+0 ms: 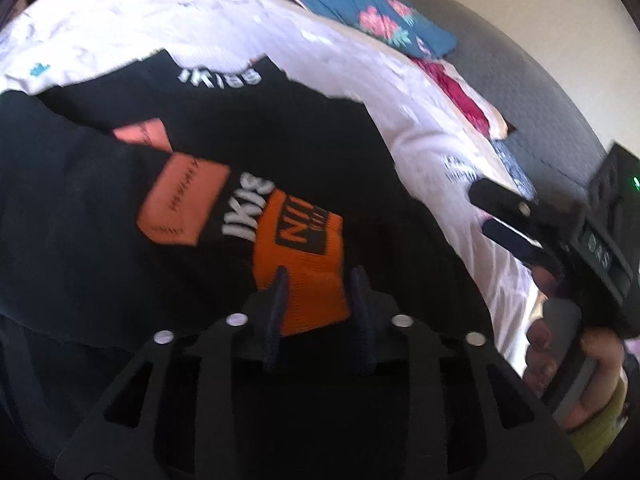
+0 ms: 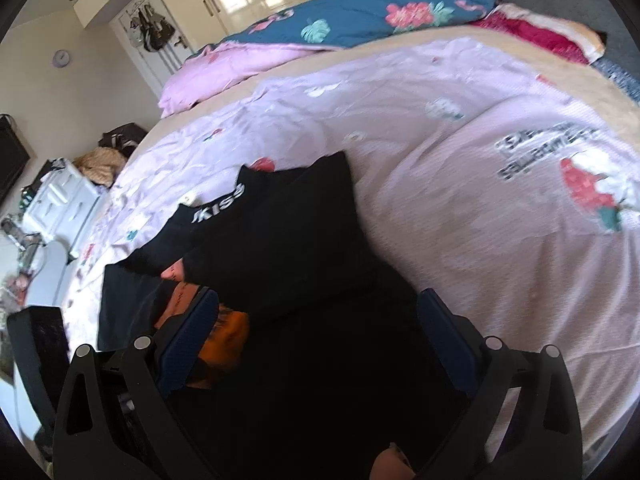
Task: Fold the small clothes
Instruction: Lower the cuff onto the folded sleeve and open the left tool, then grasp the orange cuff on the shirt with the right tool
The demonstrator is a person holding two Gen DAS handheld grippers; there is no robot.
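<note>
Both grippers are pointing down at one black garment [image 1: 312,148] lying on the bed sheet [image 1: 208,20] (white lettering, orange patches). Left gripper [image 1: 320,284] is sitting slightly parted over an orange patch, gripping nothing, while right gripper [image 2: 320,320] is spread wide, empty.

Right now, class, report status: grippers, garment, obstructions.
Left gripper open over orange panel. Right gripper open. Black garment on bedsheet. Nothing obstructing.

Black garment [image 1: 280,128] — orange patches, white lettering — rumpled on bedspread [image 1: 380,80].
</note>
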